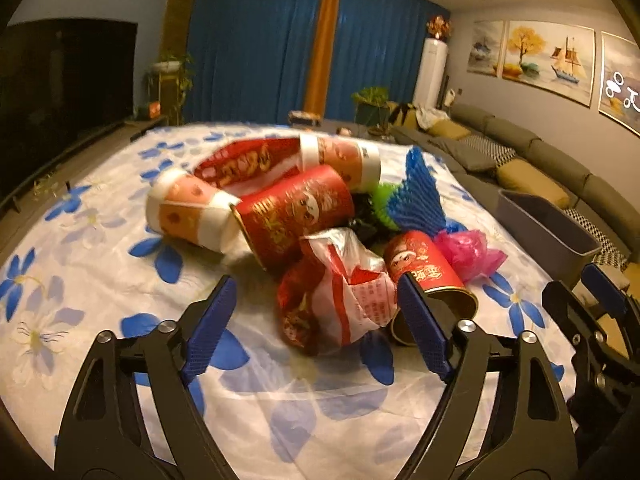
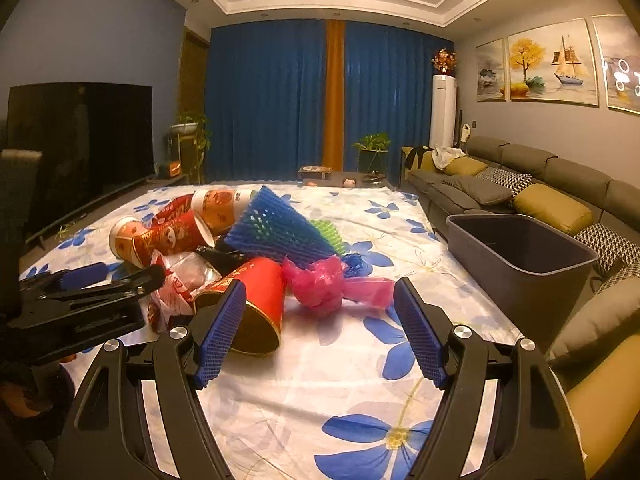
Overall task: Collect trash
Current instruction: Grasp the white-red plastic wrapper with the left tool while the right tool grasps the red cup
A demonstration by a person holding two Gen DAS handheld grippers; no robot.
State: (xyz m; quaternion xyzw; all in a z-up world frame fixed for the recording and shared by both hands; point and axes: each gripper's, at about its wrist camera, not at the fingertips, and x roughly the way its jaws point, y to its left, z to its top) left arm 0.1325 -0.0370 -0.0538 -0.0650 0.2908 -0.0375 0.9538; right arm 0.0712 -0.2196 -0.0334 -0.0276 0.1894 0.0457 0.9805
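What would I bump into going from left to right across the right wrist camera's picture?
Big black television → red paper cup lying on its side → crumpled pink plastic bag → grey plastic bin → mustard yellow sofa cushion.

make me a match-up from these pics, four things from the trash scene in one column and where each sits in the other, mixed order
Things:
1. grey bin
2. pink plastic bag
3. blue foam net
4. red-and-white wrapper

Places:
A. between the left gripper's open jaws
B. beside the sofa, off the pile
C. ahead of the right gripper
D. on top of the pile

Pairs: 1-B, 2-C, 3-D, 4-A
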